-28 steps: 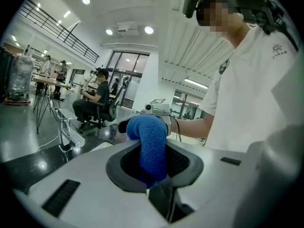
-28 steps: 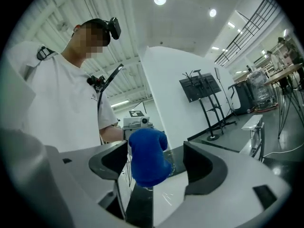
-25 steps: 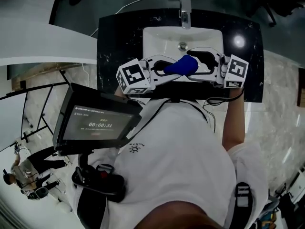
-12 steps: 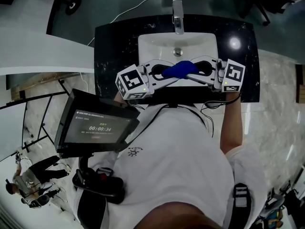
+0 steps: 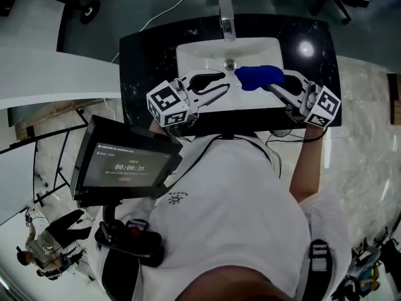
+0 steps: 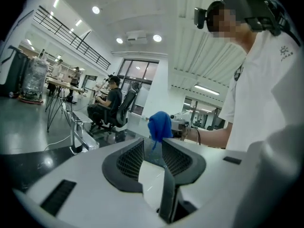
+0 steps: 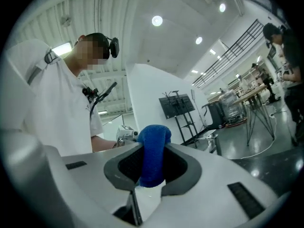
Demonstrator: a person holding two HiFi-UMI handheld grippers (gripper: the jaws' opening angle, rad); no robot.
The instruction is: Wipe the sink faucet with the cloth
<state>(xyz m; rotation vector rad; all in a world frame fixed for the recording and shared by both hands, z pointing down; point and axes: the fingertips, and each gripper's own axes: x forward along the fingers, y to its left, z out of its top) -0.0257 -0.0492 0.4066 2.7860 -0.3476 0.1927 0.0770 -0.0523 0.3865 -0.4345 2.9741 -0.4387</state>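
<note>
The cloth [image 5: 260, 77] is being held over the sink's [image 5: 188, 52] right side, pinched in the just-closed right claw [image 5: 274, 86], while the empty left claw [image 5: 224, 83], partly apart after just opening, is being held beside it, and the far faucet [image 5: 225, 17] is not yet being wiped.

Lighting was bright and even from round ceiling lights [image 7: 157, 20], with one hot glare spot [image 5: 305, 49] on the black countertop [image 5: 150, 55] and the white sink [image 5: 194, 55] near blown out; both gripper views bent hard at dark vignetted edges, foreground soft.
</note>
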